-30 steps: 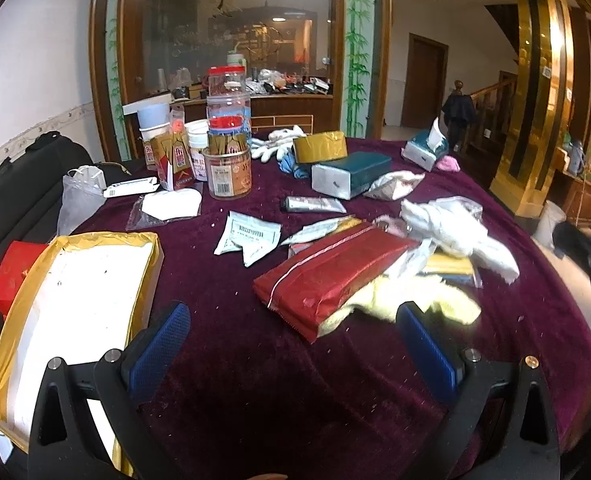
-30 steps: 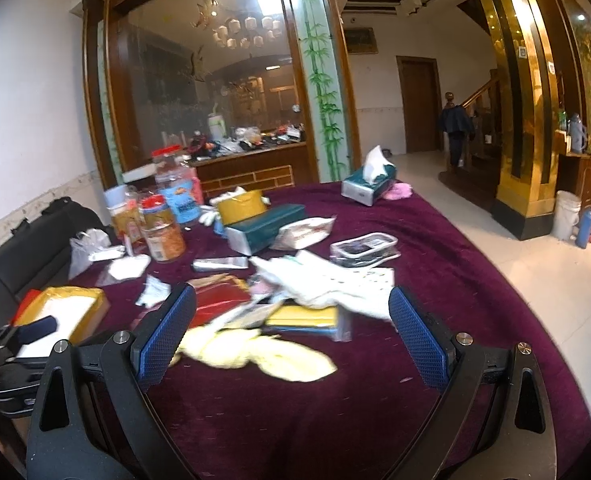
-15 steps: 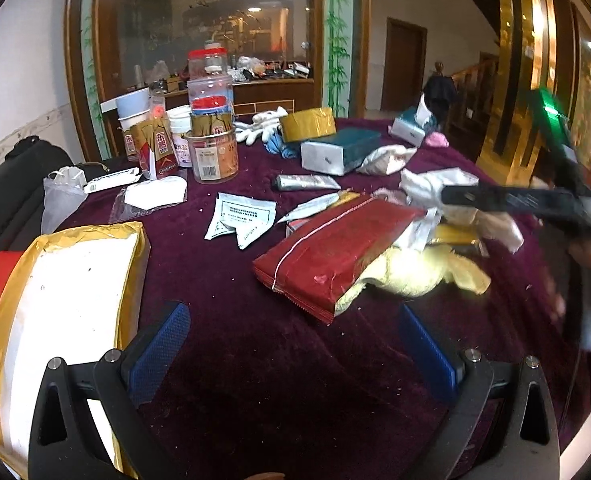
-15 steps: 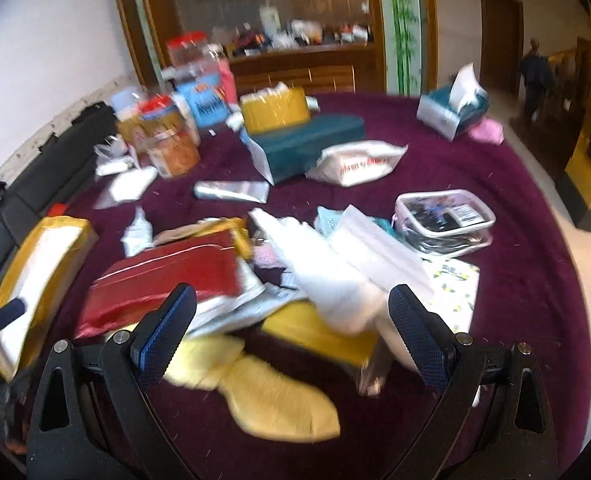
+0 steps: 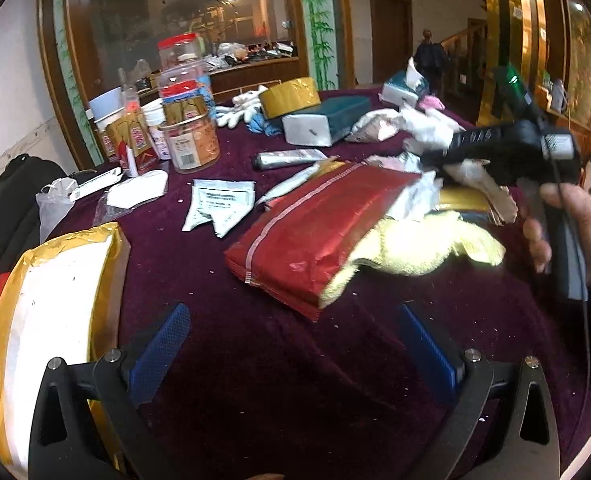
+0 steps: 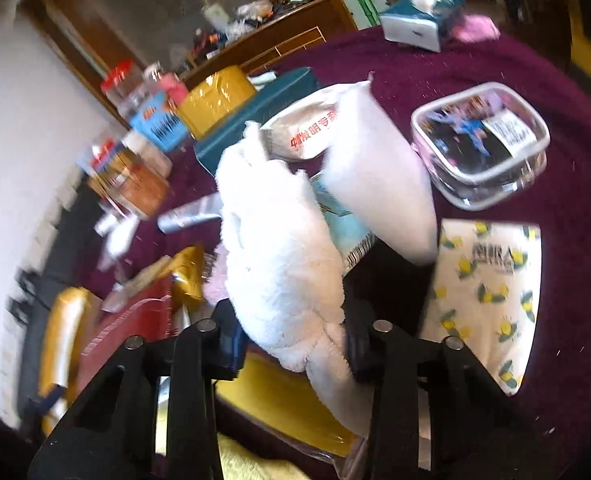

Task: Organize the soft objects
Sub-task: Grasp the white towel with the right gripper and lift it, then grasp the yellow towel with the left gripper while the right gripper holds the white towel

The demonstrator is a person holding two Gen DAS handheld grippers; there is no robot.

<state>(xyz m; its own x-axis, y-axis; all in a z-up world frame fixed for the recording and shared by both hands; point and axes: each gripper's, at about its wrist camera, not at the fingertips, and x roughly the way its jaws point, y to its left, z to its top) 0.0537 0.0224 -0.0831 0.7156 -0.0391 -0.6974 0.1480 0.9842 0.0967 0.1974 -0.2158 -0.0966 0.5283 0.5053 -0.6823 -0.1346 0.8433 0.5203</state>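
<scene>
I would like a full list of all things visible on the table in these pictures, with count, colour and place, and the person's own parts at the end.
white towel: 1, white, fluffy, between the right gripper's fingers
yellow towel: 1, pale yellow, partly under the red packet
red packet: 1, red foil, table centre
padded envelope: 1, gold and white, near left edge
clear pouch: 1, transparent, beside the white towel
lemon-print pack: 1, white with yellow, below the pouch
teal box: 1, teal and white, far side
gold box: 1, gold, behind the teal box
tissue box: 1, teal, far edge
jars: several, clear, red lids, far left
table: 1, purple cloth
left gripper: open, empty
right gripper: shut on the white towel
right hand: holds the right gripper's handle
</scene>
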